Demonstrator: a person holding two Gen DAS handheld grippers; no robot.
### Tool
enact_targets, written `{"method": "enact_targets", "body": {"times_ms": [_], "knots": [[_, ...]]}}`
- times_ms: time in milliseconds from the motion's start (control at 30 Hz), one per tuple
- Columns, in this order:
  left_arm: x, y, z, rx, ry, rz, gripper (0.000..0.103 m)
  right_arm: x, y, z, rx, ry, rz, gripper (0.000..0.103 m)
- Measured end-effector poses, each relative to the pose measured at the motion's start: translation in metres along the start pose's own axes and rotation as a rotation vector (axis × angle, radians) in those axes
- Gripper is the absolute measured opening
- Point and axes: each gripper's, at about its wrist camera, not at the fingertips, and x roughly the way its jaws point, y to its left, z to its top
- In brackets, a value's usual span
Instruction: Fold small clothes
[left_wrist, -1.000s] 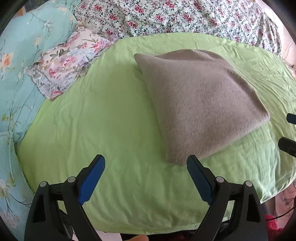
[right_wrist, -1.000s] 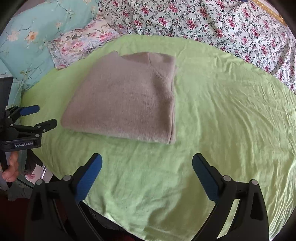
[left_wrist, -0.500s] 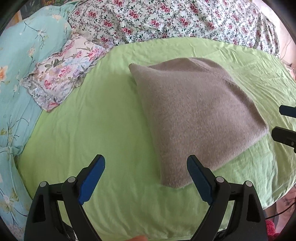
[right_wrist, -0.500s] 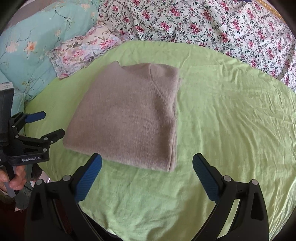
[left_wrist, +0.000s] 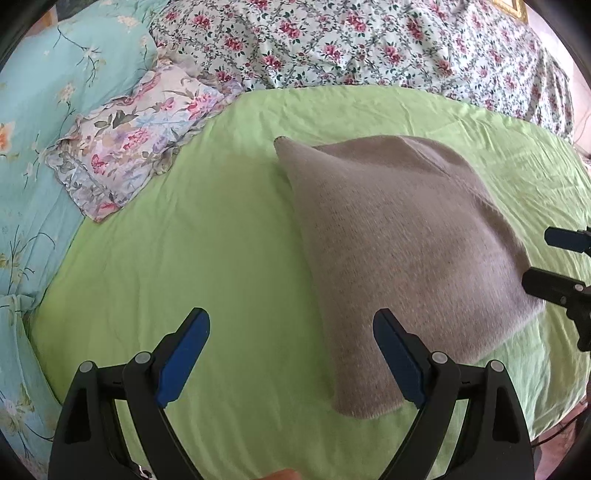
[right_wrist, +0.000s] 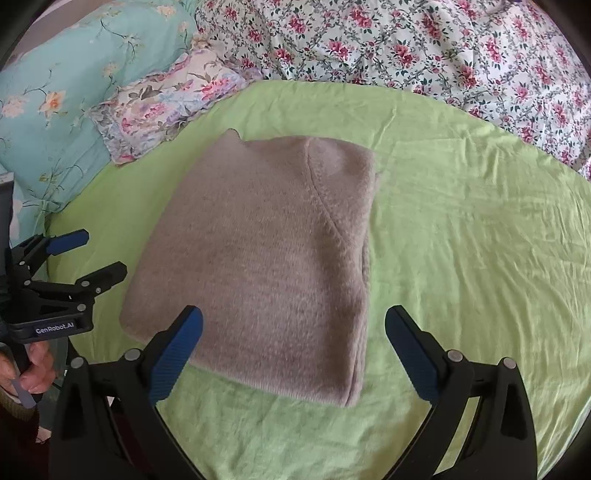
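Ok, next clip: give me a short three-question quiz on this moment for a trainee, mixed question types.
1. True or false: the left hand-held gripper is clamped on the grey-brown sweater.
2. Multiple choice: what does the folded sweater lie on? A) the light green sheet B) the floral pillow C) the turquoise duvet
3. Fill in: in the right wrist view, the right hand-held gripper has its jaws ____, with nothing pinched between them.

Key: 1 false, its jaws stand wide apart, gripping nothing; 2 A; 3 open.
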Motion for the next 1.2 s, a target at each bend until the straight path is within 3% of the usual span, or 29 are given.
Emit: {"method": "enact_targets", "body": {"times_ms": [1200], "knots": [[0.016,-0.003,0.02,0.006,0.003,0.022,0.091,0.019,-0.003,0.023,0.0,0.02,-0.002,0.099]]}}
